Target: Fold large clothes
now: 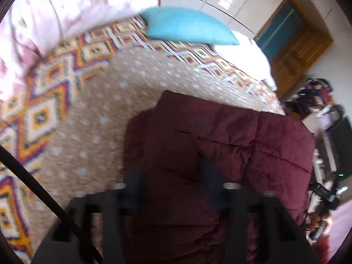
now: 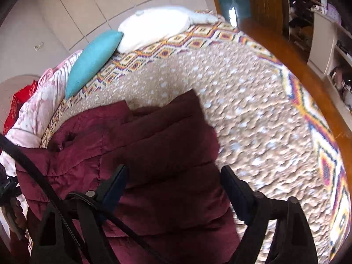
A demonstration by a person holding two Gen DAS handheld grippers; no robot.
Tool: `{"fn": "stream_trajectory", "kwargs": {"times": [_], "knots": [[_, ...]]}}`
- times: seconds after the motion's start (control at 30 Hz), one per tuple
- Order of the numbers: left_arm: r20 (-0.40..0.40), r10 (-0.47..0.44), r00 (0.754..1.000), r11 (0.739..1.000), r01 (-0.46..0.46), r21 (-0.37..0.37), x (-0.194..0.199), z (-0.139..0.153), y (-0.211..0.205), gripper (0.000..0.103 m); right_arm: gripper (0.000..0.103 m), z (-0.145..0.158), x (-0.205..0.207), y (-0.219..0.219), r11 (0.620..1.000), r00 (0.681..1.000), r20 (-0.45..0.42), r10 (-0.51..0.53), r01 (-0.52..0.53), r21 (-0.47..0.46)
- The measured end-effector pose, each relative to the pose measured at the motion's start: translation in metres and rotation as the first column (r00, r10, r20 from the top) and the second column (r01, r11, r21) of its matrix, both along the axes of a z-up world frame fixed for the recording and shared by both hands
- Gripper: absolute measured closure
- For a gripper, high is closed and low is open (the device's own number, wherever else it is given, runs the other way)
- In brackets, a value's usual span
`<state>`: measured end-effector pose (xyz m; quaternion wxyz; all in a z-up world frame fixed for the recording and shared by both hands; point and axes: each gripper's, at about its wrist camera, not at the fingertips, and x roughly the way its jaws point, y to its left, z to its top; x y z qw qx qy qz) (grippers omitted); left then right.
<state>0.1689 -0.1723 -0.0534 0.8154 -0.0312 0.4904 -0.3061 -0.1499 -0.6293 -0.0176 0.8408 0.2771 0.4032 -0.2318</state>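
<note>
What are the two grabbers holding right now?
Nothing yet. The right gripper is open above the dark red jacket, pads not pressing it. The left gripper is over the same jacket, too blurred to tell if it pinches the fabric.

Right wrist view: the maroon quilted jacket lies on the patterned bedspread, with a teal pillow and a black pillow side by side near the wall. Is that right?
Not quite. The pillow beside the teal pillow is white, not black; the right wrist view shows it plainly. The rest holds: the maroon quilted jacket lies on the patterned bedspread, and the two pillows sit side by side near the wall.
</note>
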Motion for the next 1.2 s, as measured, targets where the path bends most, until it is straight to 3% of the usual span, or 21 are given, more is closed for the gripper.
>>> {"fn": "stream_trajectory", "kwargs": {"times": [0.03,0.13,0.3,0.4,0.5,0.7,0.93,1.2], "knots": [[0.028,0.01,1.0,1.0,-0.011,0.021,-0.005,0.006,0.001,0.073,0.055,0.006,0.0,0.006,0.999,1.0,-0.004,0.004,-0.004,-0.046],[0.098,0.03,0.995,0.999,-0.034,0.035,-0.006,0.027,0.006,0.078,0.076,0.028,-0.004,0.012,0.995,1.0,0.029,0.01,-0.007,-0.099],[0.149,0.09,0.985,0.996,-0.086,-0.034,0.013,0.073,0.007,0.078,0.08,0.08,-0.001,0.003,0.982,0.993,0.112,-0.033,0.054,-0.184],[0.2,0.109,0.974,0.994,-0.11,-0.004,0.03,0.093,-0.009,0.078,0.08,0.098,0.016,-0.008,0.974,0.99,0.13,-0.06,0.087,-0.207],[0.237,0.12,0.964,0.99,-0.134,0.04,0.047,0.093,-0.033,0.078,0.08,0.099,0.043,-0.02,0.967,0.991,0.107,-0.083,0.106,-0.231],[0.228,0.125,0.966,0.973,-0.164,0.162,0.081,0.035,-0.071,0.077,0.08,0.048,0.089,-0.05,0.972,0.992,0.018,-0.121,0.122,-0.199],[0.12,0.157,0.98,0.965,-0.178,0.193,0.113,-0.05,-0.074,0.07,0.072,-0.035,0.109,-0.075,0.988,0.99,-0.031,-0.135,0.132,-0.076],[0.082,0.191,0.978,0.964,-0.203,0.173,0.127,-0.071,-0.077,0.068,0.057,-0.059,0.127,-0.085,0.99,0.99,-0.045,-0.137,0.134,-0.052]]}}
